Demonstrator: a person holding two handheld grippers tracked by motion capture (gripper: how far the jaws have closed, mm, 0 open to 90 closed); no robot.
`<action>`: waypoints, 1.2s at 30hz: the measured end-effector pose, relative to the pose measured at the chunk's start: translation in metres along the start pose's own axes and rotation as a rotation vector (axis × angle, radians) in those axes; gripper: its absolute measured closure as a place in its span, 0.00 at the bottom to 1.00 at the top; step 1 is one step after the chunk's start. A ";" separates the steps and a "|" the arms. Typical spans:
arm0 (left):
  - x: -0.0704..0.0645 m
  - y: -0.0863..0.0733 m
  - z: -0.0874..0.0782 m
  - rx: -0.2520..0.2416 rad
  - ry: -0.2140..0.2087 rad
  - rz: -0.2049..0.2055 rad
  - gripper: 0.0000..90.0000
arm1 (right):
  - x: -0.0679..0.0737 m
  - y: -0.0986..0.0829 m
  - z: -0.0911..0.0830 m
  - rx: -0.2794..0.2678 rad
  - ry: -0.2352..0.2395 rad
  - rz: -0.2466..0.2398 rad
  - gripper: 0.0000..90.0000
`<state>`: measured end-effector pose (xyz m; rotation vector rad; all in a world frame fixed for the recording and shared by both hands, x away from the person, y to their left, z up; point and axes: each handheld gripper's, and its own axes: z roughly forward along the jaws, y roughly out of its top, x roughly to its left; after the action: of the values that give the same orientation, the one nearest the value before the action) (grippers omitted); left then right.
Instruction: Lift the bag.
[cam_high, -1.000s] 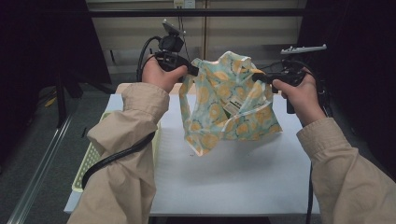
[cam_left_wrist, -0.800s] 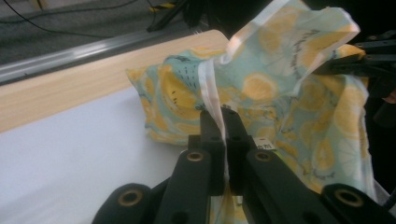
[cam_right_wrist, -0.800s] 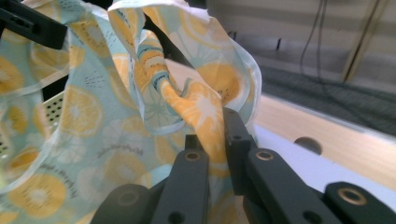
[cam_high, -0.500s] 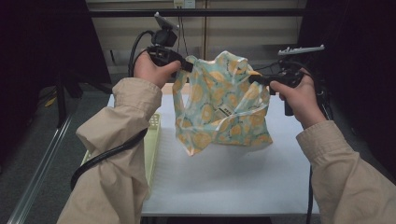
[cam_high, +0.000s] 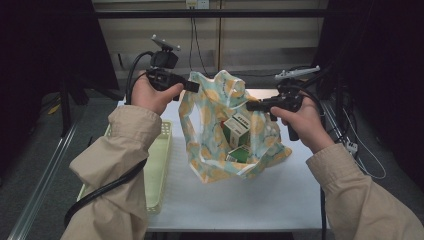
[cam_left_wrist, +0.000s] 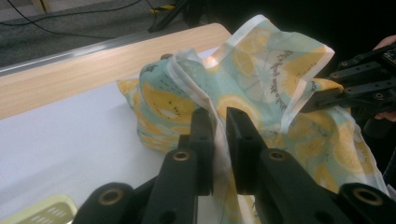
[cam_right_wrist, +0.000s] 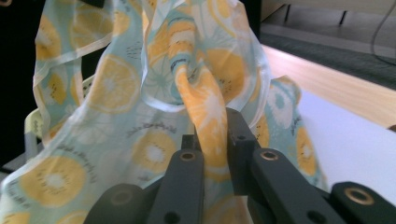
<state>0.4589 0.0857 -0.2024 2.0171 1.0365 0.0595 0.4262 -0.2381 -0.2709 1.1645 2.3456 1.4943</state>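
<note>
Both grippers, left (cam_high: 192, 86) and right (cam_high: 252, 106), pinch the fruit-print bag (cam_high: 210, 125) between closed jaws, a yellow basket (cam_high: 159, 165) just beside it.

High view: fixed above the near edge of the surface (cam_high: 280, 200), facing forward and down on the bag (cam_high: 210, 150); left gripper view: close against the bag (cam_left_wrist: 261, 79), looking along its fingers (cam_left_wrist: 201, 135); right gripper view: closer still on the bag (cam_right_wrist: 116, 116), opposite side; shared by all: bag and white surface.
</note>
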 end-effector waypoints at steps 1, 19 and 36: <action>0.000 -0.003 -0.001 0.005 0.000 0.004 0.93 | 0.003 -0.001 0.002 0.007 0.006 -0.007 0.95; 0.025 -0.039 -0.010 -0.073 0.106 0.051 0.13 | 0.014 -0.016 -0.002 -0.022 0.028 -0.001 0.28; 0.046 -0.095 -0.010 -0.080 0.024 0.181 0.08 | -0.007 -0.073 -0.007 0.053 -0.071 -0.039 0.21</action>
<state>0.4237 0.1521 -0.2763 2.0365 0.8501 0.2176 0.3889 -0.2632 -0.3287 1.1563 2.3609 1.3634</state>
